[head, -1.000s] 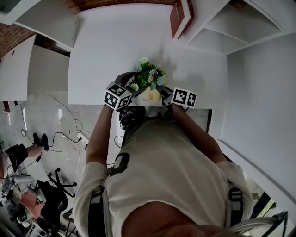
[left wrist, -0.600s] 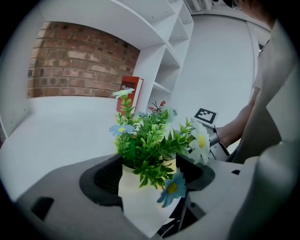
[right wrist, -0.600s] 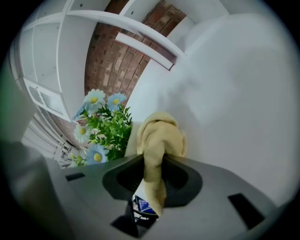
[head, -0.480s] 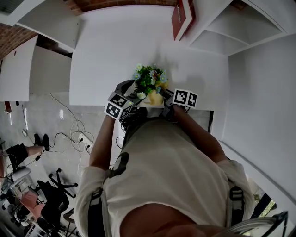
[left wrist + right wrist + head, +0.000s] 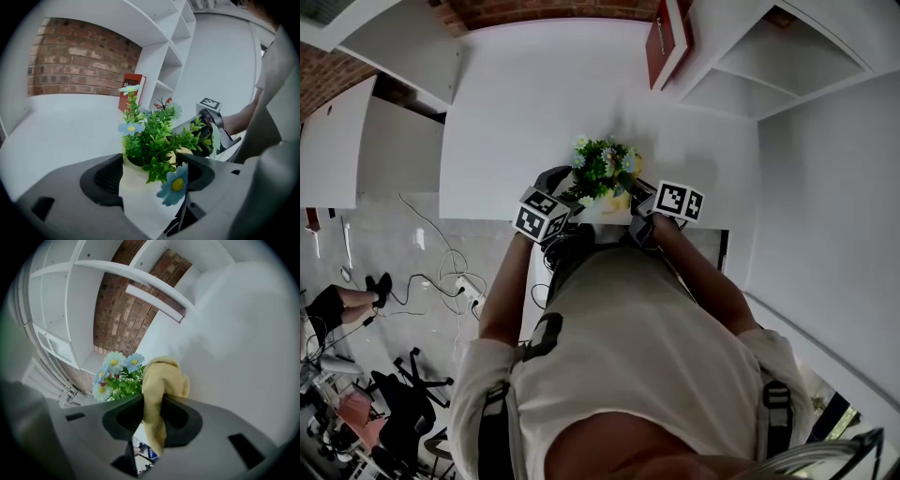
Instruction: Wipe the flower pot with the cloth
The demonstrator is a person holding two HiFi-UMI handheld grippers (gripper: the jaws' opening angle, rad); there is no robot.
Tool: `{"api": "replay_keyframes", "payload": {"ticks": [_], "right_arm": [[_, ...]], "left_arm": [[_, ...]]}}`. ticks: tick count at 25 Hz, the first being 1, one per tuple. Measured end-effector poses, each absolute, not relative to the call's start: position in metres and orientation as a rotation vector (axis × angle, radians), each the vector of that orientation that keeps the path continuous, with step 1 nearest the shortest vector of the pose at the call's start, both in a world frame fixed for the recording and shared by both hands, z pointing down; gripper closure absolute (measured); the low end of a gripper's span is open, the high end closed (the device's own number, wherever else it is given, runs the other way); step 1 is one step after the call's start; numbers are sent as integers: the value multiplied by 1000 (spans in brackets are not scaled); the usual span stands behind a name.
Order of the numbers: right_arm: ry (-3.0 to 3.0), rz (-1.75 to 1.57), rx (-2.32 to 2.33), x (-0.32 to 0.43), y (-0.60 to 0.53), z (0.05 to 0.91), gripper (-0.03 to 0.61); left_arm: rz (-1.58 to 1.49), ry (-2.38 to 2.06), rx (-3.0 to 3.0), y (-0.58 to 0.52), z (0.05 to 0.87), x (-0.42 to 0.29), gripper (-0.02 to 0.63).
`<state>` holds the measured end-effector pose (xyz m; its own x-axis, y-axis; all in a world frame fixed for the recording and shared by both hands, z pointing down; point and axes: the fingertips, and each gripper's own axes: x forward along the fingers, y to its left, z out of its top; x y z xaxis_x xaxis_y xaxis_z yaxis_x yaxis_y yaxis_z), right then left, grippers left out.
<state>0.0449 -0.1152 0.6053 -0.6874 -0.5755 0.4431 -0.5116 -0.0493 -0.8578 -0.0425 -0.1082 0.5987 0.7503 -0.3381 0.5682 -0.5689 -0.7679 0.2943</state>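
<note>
Clamps the left gripper on the white flower pot, pressing both jaws against its sides below the green leaves and blue daisies. Pinches a bunched yellow cloth in the right gripper, the wad poking out just beside the blooms. Holds the pot between both grippers at the near edge of the white table, with a red book against the far shelving.
</note>
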Motion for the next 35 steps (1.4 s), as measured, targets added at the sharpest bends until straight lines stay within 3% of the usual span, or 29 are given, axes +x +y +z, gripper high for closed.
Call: {"api": "replay_keyframes", "payload": {"ticks": [10,25,35], "right_arm": [[2108,-2008,-1218,34,-85,639,469],[2088,-1885,-1155,38,-110,592,469],[2118,-1999,-1202,30,-80,629,469]], "left_arm": [[592,-872,2394,-90,597,-42,264],[795,-646,2530,-86,602,-46,264],[828,-771,2539,-82,608,-44,264]]}}
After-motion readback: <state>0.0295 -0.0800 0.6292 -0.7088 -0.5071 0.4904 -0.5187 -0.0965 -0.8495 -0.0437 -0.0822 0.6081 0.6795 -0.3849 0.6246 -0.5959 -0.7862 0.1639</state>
